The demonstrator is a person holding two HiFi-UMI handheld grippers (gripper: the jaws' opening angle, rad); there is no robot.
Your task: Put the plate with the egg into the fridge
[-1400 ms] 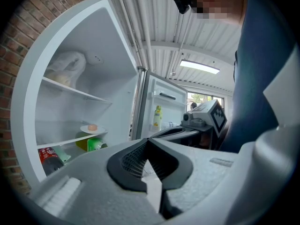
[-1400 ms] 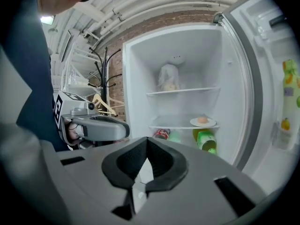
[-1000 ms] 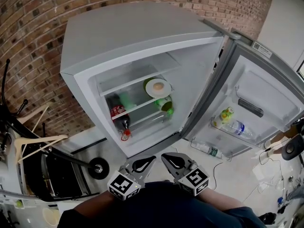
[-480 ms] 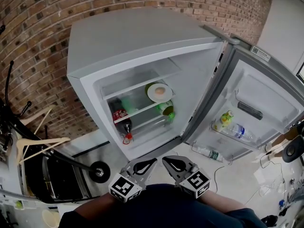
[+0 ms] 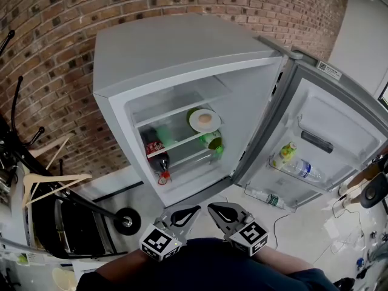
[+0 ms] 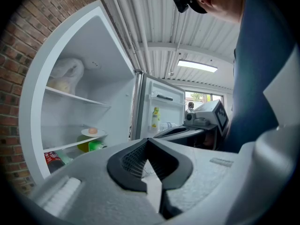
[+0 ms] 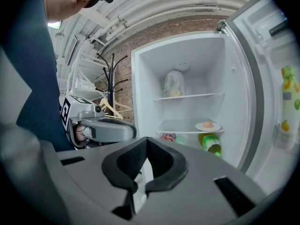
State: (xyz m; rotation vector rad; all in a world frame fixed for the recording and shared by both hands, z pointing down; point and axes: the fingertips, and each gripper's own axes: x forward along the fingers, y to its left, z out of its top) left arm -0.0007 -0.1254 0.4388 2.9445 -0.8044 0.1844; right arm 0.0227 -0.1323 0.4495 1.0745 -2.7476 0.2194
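Observation:
The white plate (image 5: 205,120) with the egg (image 5: 205,119) rests on the middle shelf of the open fridge (image 5: 182,47), above a green bottle (image 5: 212,141). It also shows as the plate (image 6: 93,132) in the left gripper view and the plate (image 7: 208,126) in the right gripper view. My left gripper (image 5: 195,210) and right gripper (image 5: 211,208) hang close to my body, well back from the fridge. Both are shut with nothing between the jaws. The left gripper's tips (image 6: 147,140) and the right gripper's tips (image 7: 146,139) meet.
The fridge door (image 5: 327,138) stands wide open to the right, with bottles (image 5: 290,147) in its rack. A cola bottle (image 5: 154,147) lies on the lower shelf. A bottle (image 5: 264,193) lies on the floor. A coat rack with hangers (image 5: 48,183) stands left.
The head view has drifted, so the fridge sits slightly further right in the picture. Both grippers stay shut near my body and the plate has not moved on its shelf.

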